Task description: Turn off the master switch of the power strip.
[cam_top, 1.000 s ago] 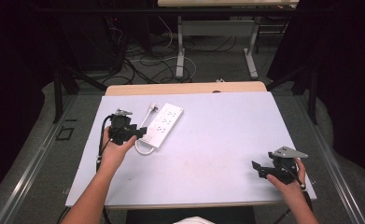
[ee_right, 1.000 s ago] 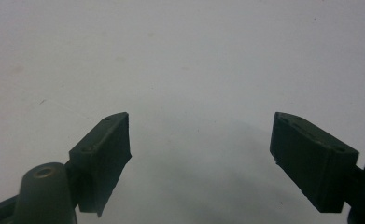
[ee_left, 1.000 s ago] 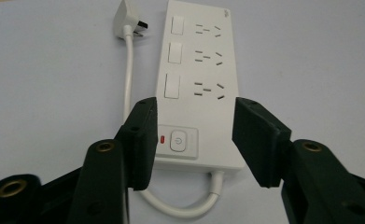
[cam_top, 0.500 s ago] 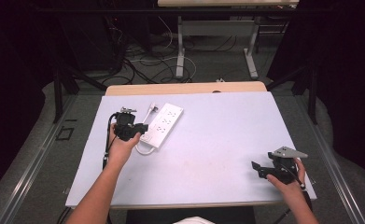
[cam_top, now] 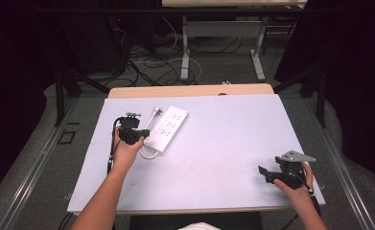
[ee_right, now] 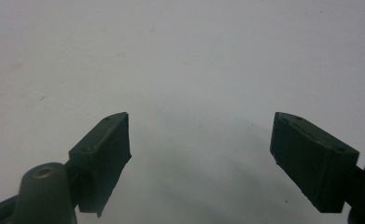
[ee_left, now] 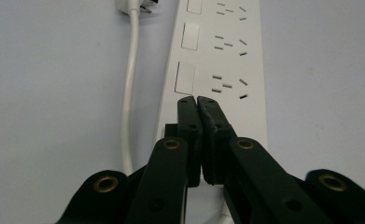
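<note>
A white power strip [cam_top: 168,128] with several sockets and switches lies at the back left of the table, its white cord [cam_top: 149,154] looping at its near end. My left gripper [cam_top: 130,130] hovers at the strip's left edge. In the left gripper view the jaws are pressed together, empty, over the near end of the power strip [ee_left: 227,60], with the cord [ee_left: 129,84] and its plug [ee_left: 136,5] to the left. My right gripper [cam_top: 267,174] rests near the table's front right corner; its fingertips [ee_right: 103,154] stand wide apart over bare table [ee_right: 194,70].
The pale table top [cam_top: 223,143] has a wooden strip [cam_top: 190,91] along its far edge. Beyond it are table legs and cables on the floor [cam_top: 185,57]. A rail [cam_top: 27,172] runs along the left side.
My left gripper has moved a little forward and right, closer over the power strip. The right gripper has stayed in place.
</note>
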`<action>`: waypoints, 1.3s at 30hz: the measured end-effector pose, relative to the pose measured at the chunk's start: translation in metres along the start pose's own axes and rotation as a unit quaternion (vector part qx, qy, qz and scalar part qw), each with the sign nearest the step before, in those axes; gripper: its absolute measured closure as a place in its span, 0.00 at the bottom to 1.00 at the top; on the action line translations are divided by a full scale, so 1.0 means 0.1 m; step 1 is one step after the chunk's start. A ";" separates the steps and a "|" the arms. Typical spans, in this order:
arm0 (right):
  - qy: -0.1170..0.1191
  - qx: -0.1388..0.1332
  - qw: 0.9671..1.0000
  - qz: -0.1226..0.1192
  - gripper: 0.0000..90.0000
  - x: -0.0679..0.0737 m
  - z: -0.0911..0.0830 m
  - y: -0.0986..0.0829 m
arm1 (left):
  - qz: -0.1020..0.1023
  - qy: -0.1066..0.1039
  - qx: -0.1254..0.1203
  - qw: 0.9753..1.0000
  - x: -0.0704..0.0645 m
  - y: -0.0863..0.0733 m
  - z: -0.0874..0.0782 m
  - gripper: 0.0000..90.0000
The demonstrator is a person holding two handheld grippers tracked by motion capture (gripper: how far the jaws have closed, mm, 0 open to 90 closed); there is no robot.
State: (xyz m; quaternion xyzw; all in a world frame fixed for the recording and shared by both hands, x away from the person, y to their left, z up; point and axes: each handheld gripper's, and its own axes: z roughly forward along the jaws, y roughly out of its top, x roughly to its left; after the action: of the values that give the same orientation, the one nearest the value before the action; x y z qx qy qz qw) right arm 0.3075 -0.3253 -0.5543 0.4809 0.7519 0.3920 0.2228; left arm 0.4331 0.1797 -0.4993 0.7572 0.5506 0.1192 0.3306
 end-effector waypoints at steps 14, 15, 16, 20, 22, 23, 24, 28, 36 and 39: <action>0.001 0.001 1.000 0.000 0.21 -0.01 0.01 -0.01 | 0.012 0.006 0.029 0.999 -0.05 -0.02 0.15 1.00; 0.001 0.001 1.000 0.001 0.21 -0.01 0.00 -0.01 | 0.013 0.006 0.031 0.999 -0.05 -0.02 0.16 1.00; 0.001 0.001 1.000 0.001 0.21 -0.01 0.00 -0.01 | 0.016 0.005 0.035 0.999 -0.05 -0.03 0.16 1.00; 0.003 0.002 1.000 0.004 0.21 -0.01 0.00 -0.01 | 0.014 0.005 0.039 0.999 -0.05 -0.05 0.18 1.00; 0.003 0.002 1.000 0.005 0.21 -0.01 0.00 -0.01 | 0.013 0.008 0.041 0.999 -0.04 -0.06 0.19 1.00; 0.003 0.002 1.000 0.005 0.21 -0.01 0.00 -0.01 | 0.013 0.006 0.042 0.999 -0.04 -0.06 0.19 1.00; 0.004 0.002 1.000 0.005 0.21 -0.01 0.01 -0.01 | 0.011 0.006 0.044 0.999 -0.05 -0.07 0.20 1.00; 0.004 0.003 1.000 0.003 0.21 -0.01 0.01 -0.01 | 0.014 0.010 0.048 0.999 -0.06 -0.07 0.21 1.00; 0.005 0.004 1.000 0.008 0.21 -0.01 0.01 -0.01 | 0.023 0.021 0.046 0.998 -0.08 -0.09 0.23 1.00; 0.004 0.002 1.000 0.006 0.21 -0.01 0.01 -0.01 | 0.028 0.024 0.049 0.998 -0.08 -0.09 0.23 1.00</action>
State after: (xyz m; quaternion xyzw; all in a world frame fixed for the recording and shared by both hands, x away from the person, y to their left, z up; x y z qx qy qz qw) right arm 0.3080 -0.3256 -0.5563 0.4848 0.7505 0.3936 0.2164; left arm 0.4356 0.1659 -0.5211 0.7844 0.5426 0.1194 0.2758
